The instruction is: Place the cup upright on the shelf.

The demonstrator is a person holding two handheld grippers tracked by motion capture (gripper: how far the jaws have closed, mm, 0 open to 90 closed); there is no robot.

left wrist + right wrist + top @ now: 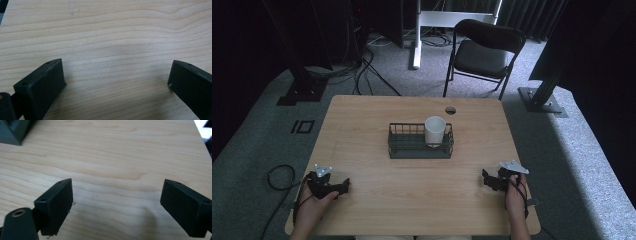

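A white cup (pixel 435 131) stands upright in the right half of a dark wire basket (pixel 404 146) at the middle of the wooden table (pixel 377 200). My left gripper (pixel 343 186) rests low near the table's front left, held by a hand. In the left gripper view its jaws stand wide apart over bare wood, so the left gripper (pixel 116 75) is open and empty. My right gripper (pixel 486 179) sits near the front right, also hand-held. The right gripper (pixel 117 195) is open too, with only wood grain between its jaws.
A black chair (pixel 482 52) stands on the grey carpet behind the table. A round cable hole (pixel 450 110) lies near the table's back edge. A dark corner of the basket (pixel 11 132) shows at the top left of the right gripper view. Cables trail on the floor at left.
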